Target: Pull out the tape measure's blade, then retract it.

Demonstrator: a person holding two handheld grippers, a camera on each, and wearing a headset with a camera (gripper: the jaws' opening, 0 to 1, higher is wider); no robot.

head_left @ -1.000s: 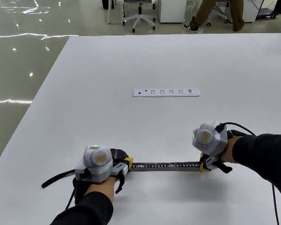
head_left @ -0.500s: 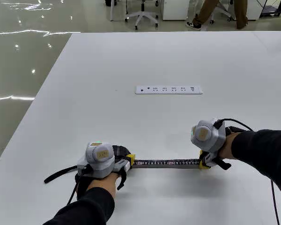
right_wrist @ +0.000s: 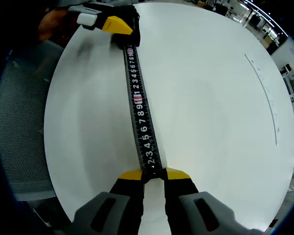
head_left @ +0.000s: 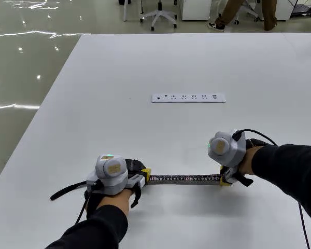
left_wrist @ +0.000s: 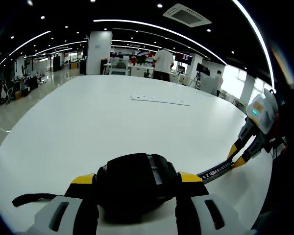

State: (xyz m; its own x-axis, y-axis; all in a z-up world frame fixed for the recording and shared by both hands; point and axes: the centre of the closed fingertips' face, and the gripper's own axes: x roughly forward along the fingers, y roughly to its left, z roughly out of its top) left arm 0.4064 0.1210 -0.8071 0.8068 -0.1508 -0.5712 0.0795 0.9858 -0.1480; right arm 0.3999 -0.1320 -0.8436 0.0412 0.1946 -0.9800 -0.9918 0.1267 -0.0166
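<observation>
tape measure (left_wrist: 137, 186): 1 | blade (right_wrist: 139, 112): 1 | strap (head_left: 67, 193): 1 | tongs: 2, left tongs (head_left: 143, 177) and right tongs (right_wrist: 150, 174) | sleeves (head_left: 290, 171): 2 | power strip (head_left: 188, 97): 1 | counter (head_left: 145, 62): 1 | chair (head_left: 158, 13): 1

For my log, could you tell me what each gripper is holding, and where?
Left gripper clamps the tape measure case; right gripper pinches the blade tip.
</observation>
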